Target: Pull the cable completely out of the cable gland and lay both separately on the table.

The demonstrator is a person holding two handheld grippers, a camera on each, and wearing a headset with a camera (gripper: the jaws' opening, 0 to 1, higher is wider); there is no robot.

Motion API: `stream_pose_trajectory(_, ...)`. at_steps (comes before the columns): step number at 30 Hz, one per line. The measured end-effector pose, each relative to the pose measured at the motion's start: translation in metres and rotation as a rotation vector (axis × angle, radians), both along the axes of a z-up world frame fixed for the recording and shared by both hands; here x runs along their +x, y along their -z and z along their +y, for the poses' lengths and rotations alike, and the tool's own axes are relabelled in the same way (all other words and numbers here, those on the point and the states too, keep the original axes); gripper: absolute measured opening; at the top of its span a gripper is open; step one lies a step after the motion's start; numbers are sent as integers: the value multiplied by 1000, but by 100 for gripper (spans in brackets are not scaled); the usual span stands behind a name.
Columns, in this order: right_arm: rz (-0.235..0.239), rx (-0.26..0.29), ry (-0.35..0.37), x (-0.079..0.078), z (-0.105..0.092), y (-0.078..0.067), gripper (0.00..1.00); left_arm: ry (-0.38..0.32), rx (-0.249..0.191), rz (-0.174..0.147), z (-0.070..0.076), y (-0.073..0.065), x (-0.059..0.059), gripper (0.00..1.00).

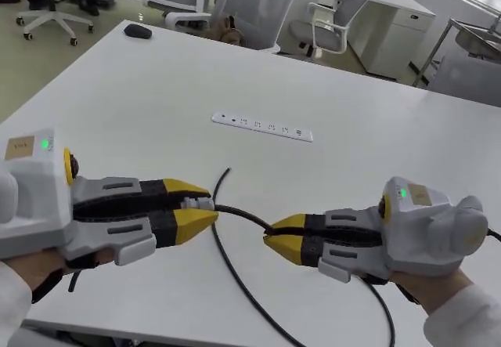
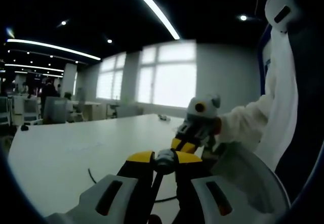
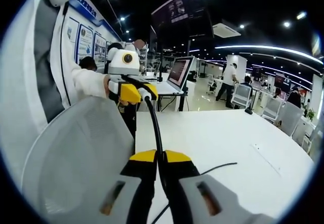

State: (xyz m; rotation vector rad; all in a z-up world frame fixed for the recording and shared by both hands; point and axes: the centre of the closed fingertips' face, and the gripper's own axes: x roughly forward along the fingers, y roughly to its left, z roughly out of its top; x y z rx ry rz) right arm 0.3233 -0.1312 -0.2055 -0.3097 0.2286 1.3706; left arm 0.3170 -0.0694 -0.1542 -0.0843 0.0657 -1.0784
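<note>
Cable gland (image 1: 200, 201): a small pale-grey fitting, held clear of the table and pinched between the yellow tips of the left gripper (image 1: 210, 206). We read that gripper as closed down onto it. In the left gripper view the gland's round end sits right where the two jaws meet.

Cable (image 1: 244, 217): thin and black. It leaves the gland toward our right and slightly downward in a short, taut-looking span. It then enters the right gripper (image 1: 270, 235), whose jaws are pressed together on it with no gap we can make out. We judge it not yet out of the gland, since the span runs unbroken into the fitting.

Key relation: the grippers face each other tip to tip, near but apart, with the held span as the line between them. The long axis of gland and cable runs left to right across us, dipping a little toward the right gripper. In the right gripper view the cable rises straight from between the jaws to the gland. We think the pull should follow that line, with the right gripper drawing away while the left holds firm.

Slack: more cable lies on the white table (image 1: 156, 104). One run curves from a free end near the middle toward the near edge, and another trails behind the right gripper. We cannot tell how these join.

Further out: a white power strip (image 1: 262, 126) lies well apart, and a dark mouse (image 1: 138, 30) sits at the far edge
</note>
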Motion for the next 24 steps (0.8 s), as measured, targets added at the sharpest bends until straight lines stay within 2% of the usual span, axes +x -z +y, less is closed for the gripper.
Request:
stream_pose_trajectory(5, 30, -22, -3, 2, 0, 2, 4, 4, 19, -12, -2, 2, -1, 17)
stream_pose_trajectory(7, 5, -54, 6, 6, -1, 3, 6, 14, 24, -16, -4, 2, -3, 17)
stream_pose_trajectory(10, -5, -66, 3, 9, 3, 0, 14, 17, 25, -20, -4, 2, -3, 17)
stream_pose_trajectory(15, -35, -50, -14, 13, 16, -12, 16, 2, 22, -19, -1, 2, 0, 17)
stream_pose_trajectory(20, -94, -51, -99, 5, 37, -30, 20, 12, 28, -22, -3, 2, -2, 17)
stream_pose_trajectory(24, -108, -79, -154, -1, 47, -28, 17, 31, 31, -26, -6, 2, -5, 17)
